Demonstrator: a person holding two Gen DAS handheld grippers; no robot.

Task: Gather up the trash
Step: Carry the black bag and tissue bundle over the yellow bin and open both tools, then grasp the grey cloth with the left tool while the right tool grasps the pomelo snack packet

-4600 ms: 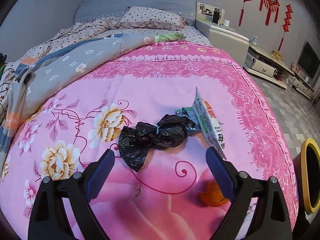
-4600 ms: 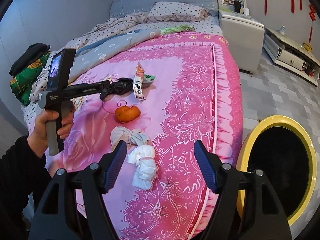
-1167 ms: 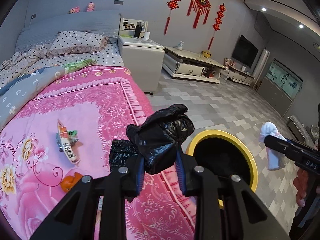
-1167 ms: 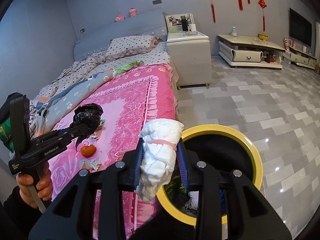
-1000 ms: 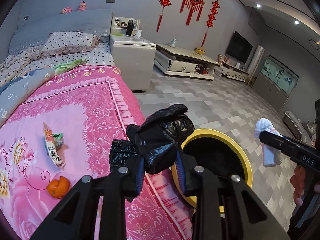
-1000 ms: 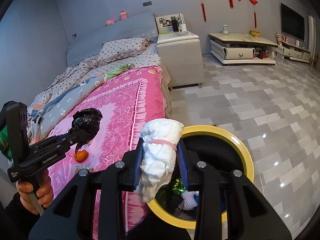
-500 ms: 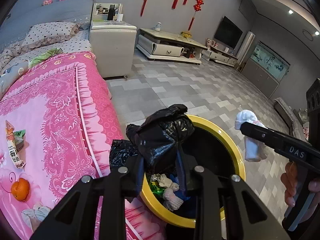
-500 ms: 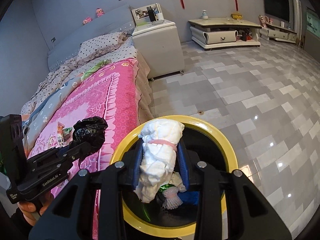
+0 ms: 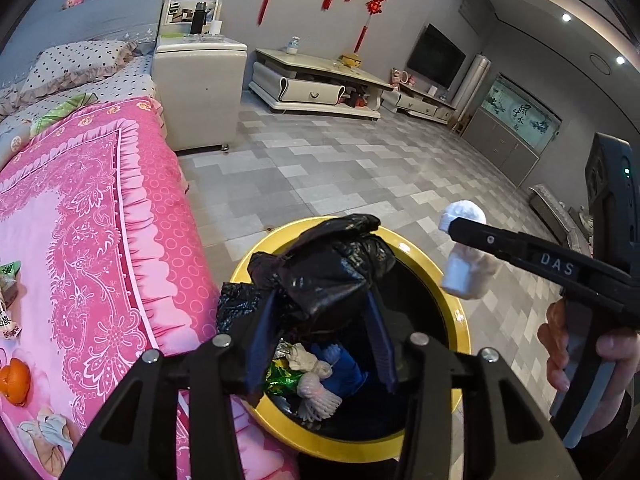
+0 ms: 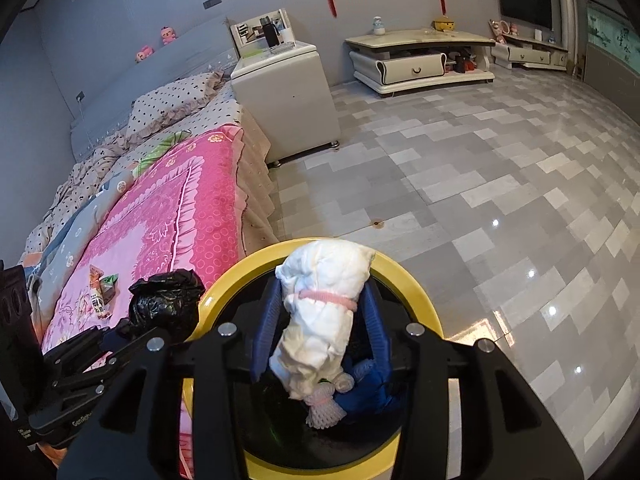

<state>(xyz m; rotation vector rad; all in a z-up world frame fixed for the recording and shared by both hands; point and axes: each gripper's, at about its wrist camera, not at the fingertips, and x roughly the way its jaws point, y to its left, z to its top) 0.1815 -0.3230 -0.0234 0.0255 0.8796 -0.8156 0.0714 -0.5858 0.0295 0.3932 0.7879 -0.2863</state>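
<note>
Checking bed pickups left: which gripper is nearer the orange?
Left. The left gripper, shut on the black bag, is over the bin's bed-side rim, nearer the orange; the right gripper, holding the white bundle, is further away.

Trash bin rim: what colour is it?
Yellow, with a black inside; the trash bin shows best in the right wrist view.

"DAS" on right hand-held gripper (image 9: 464,256) (white letters), other lettering unreadable

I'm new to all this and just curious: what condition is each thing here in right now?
Left tool: shut on black bag, above bin.
Right tool: shut on white bundle, above bin.
Yellow bin: open, partly filled.
Orange peel: lying on bed.
Snack wrapper: lying on bed.
</note>
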